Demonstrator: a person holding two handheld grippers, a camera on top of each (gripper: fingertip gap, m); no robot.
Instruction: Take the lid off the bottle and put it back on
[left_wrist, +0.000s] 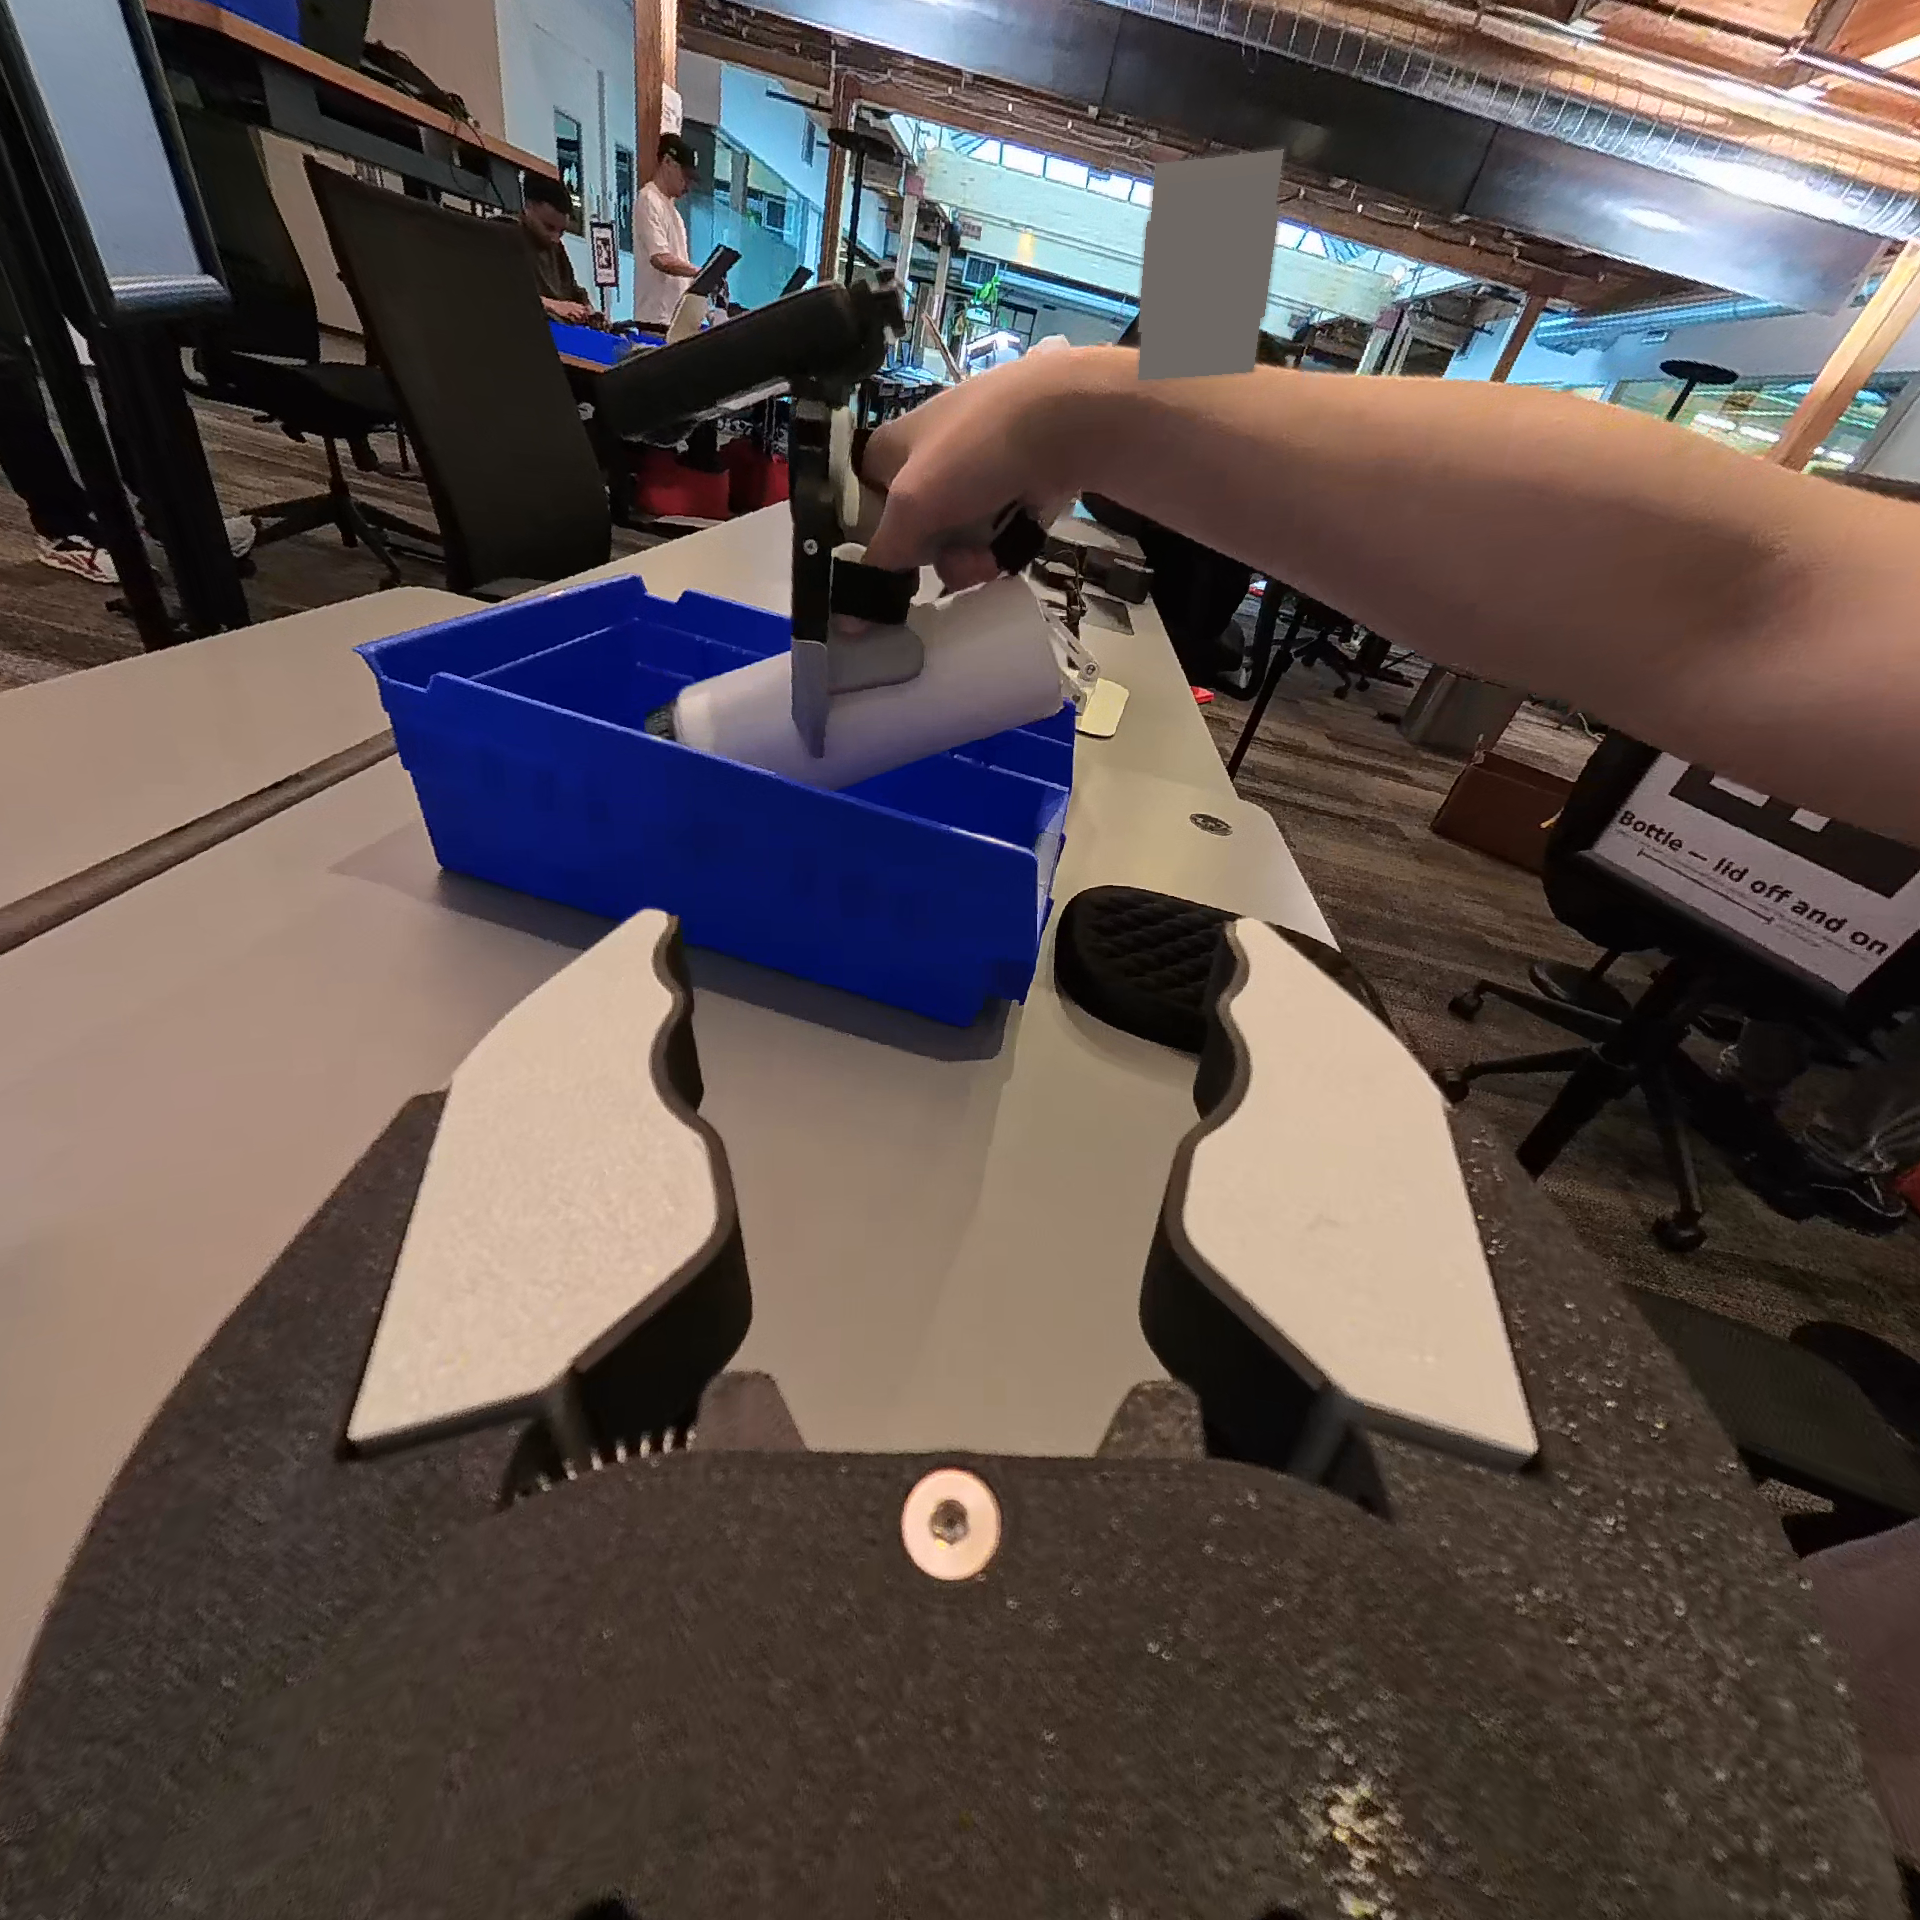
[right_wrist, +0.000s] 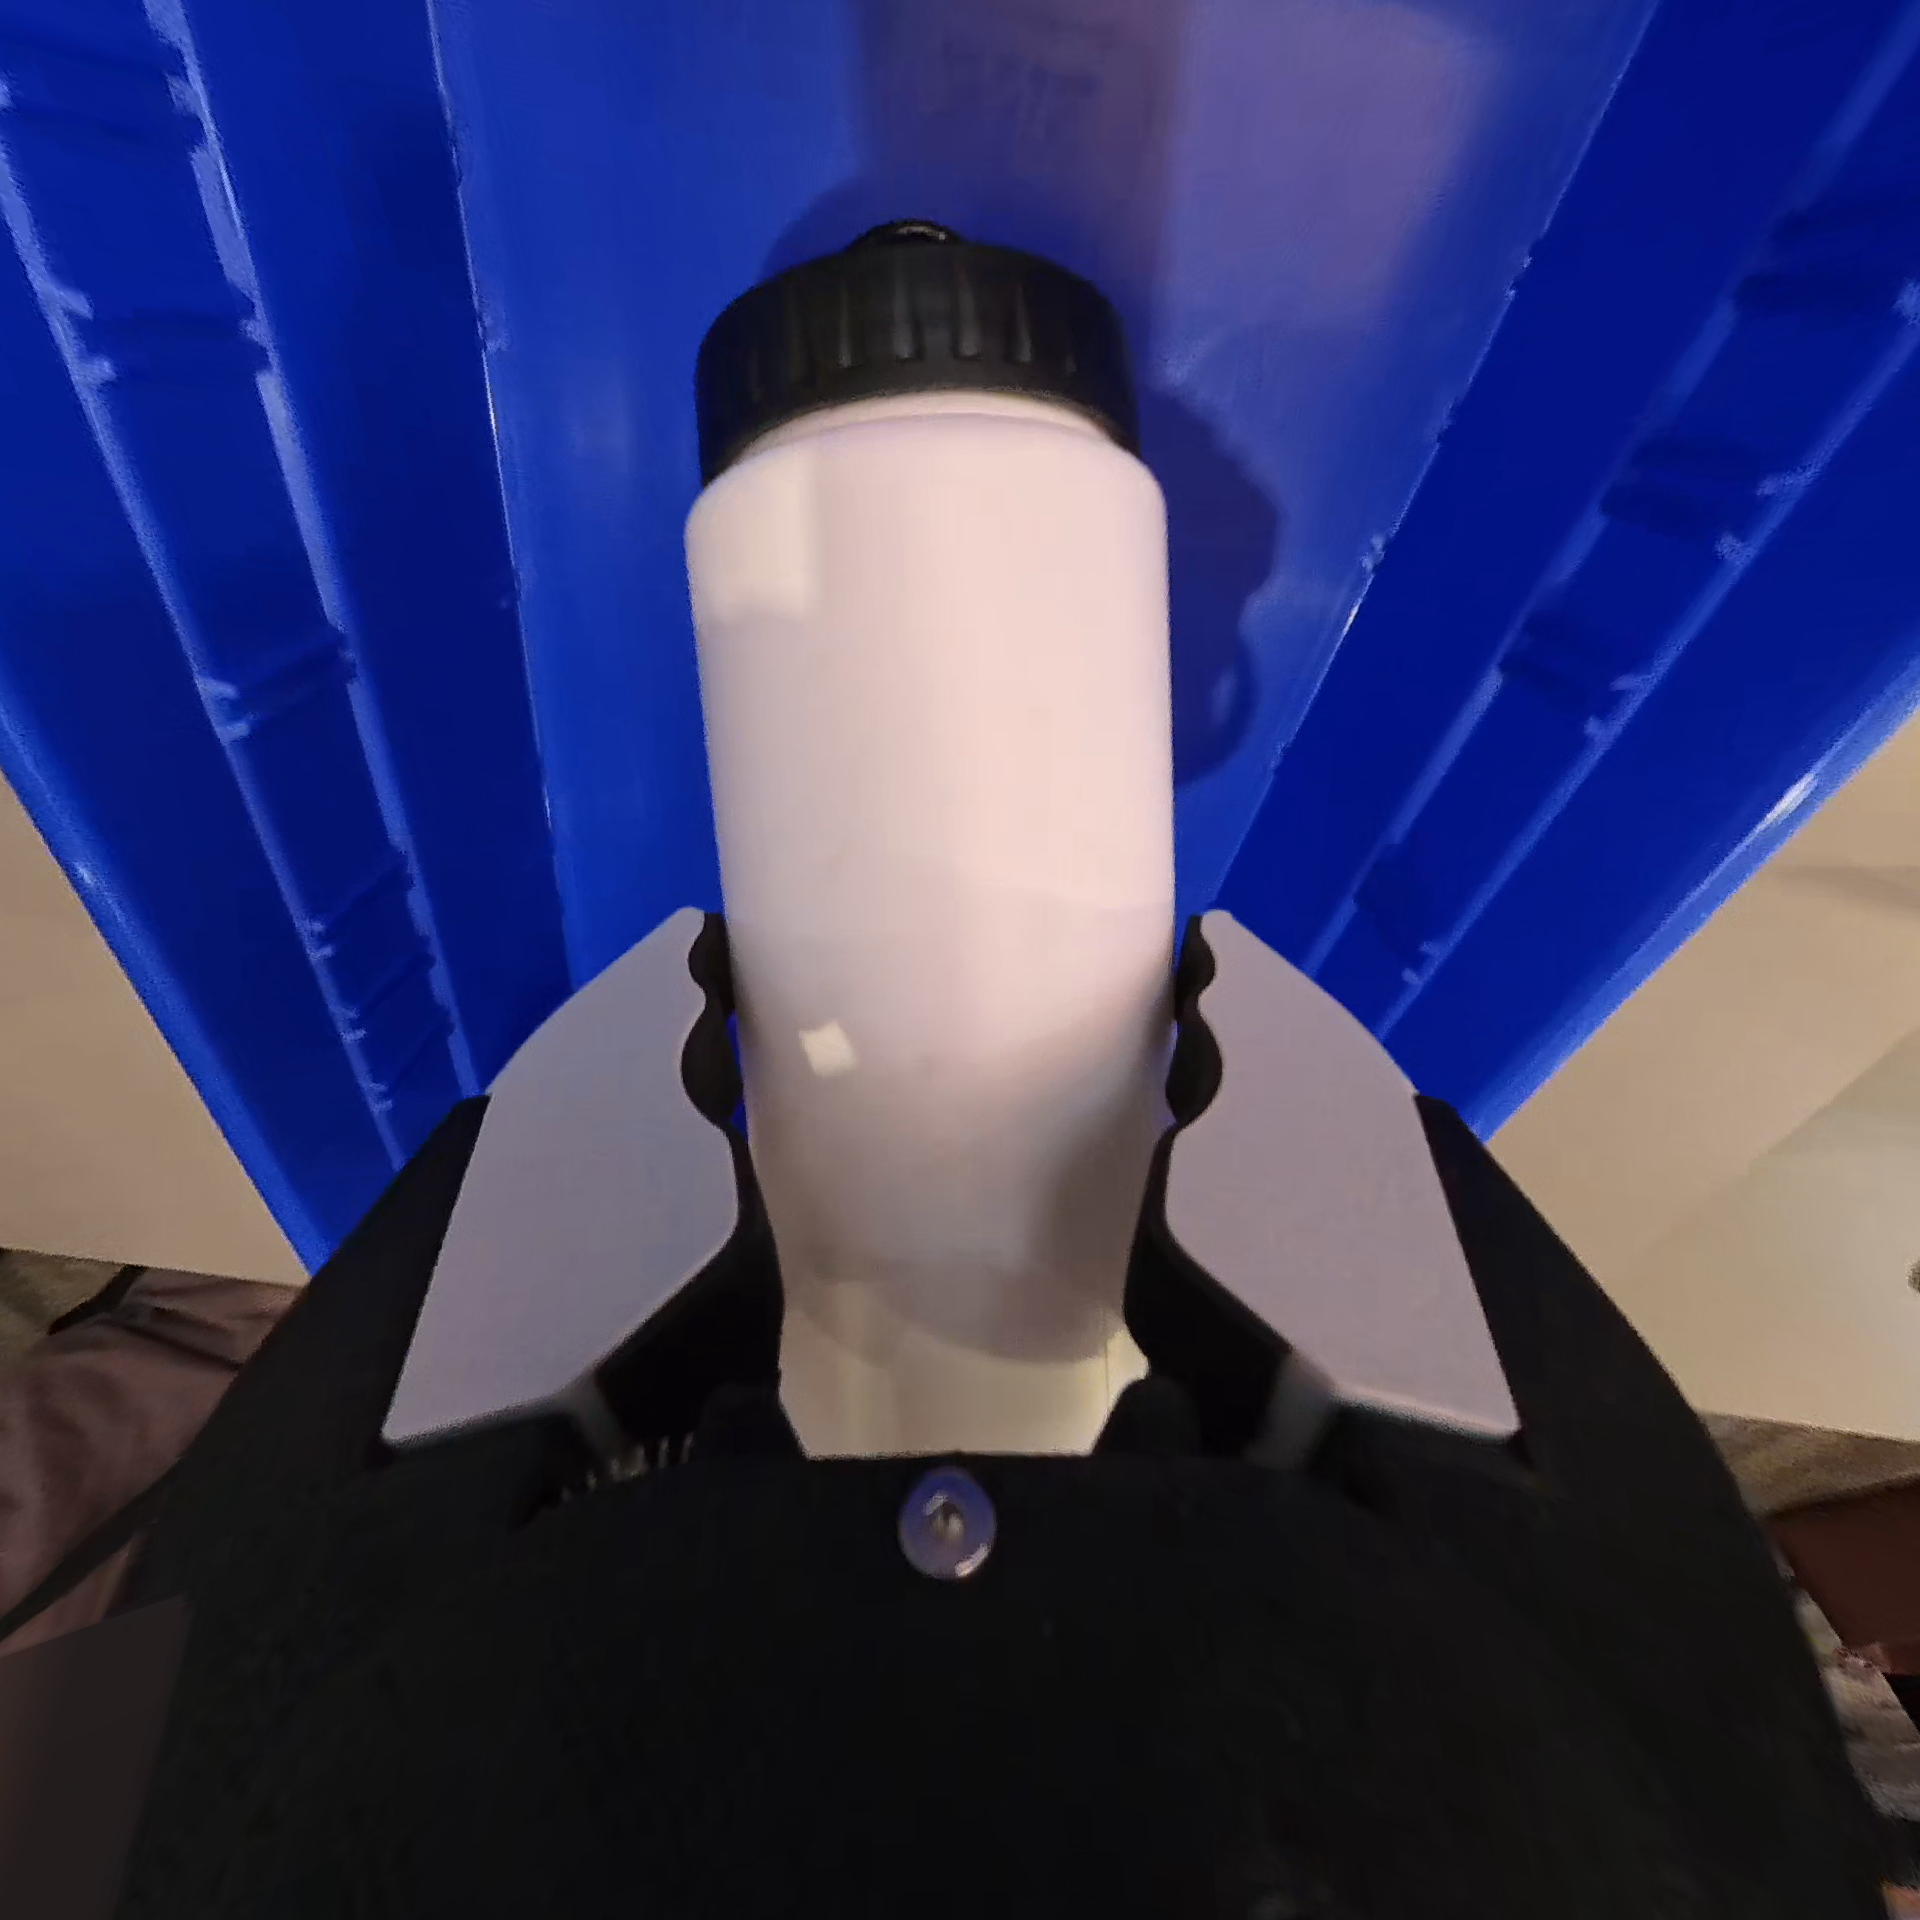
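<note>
Bottle, lid on, gripped tilted over blue bin by right gripper; smooth sides might slip. Left gripper gapes, empty.

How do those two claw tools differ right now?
The right gripper is shut on the white bottle; the left gripper is open and holds nothing. The right gripper reaches down into the blue bin; the left gripper hangs over the table, short of the bin. Both have the same grey, wavy-edged fingers.
</note>
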